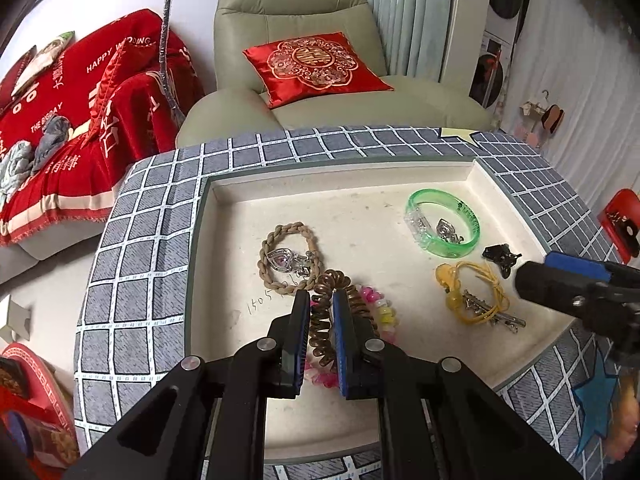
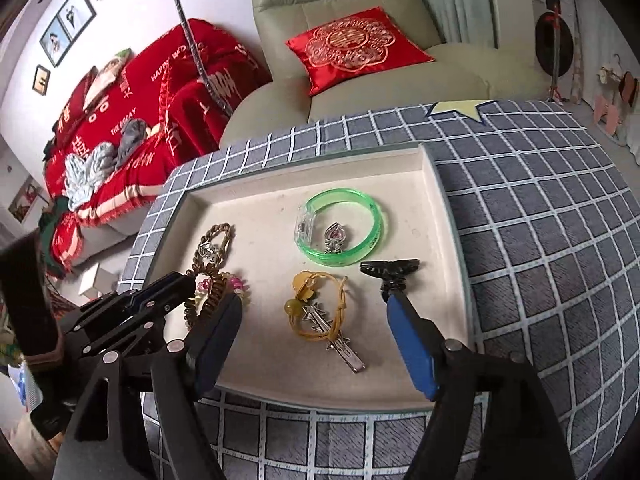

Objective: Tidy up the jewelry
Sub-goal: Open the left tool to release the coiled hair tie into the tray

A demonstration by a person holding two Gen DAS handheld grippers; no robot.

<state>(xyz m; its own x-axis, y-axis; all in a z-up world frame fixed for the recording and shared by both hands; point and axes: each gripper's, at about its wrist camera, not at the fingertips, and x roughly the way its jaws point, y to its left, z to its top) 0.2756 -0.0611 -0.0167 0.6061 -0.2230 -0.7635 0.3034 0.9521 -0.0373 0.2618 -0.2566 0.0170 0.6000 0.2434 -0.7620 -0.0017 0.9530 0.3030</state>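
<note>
Left gripper (image 1: 321, 312) is clamping the brown coil tie (image 1: 326, 322) at the tray's (image 1: 224, 240) near left; right gripper (image 2: 316, 304) is hanging released above the yellow tie (image 2: 320, 312), nothing between its fingers.

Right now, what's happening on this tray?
A person is sorting jewelry in a shallow cream tray with two handheld claws. The left claw is shut on a brown spiral coil hair tie that lies over a pink and yellow beaded bracelet. The right claw is open above a yellow cord bracelet with a silver hair clip. A translucent green bangle lies behind, untouched.
</note>
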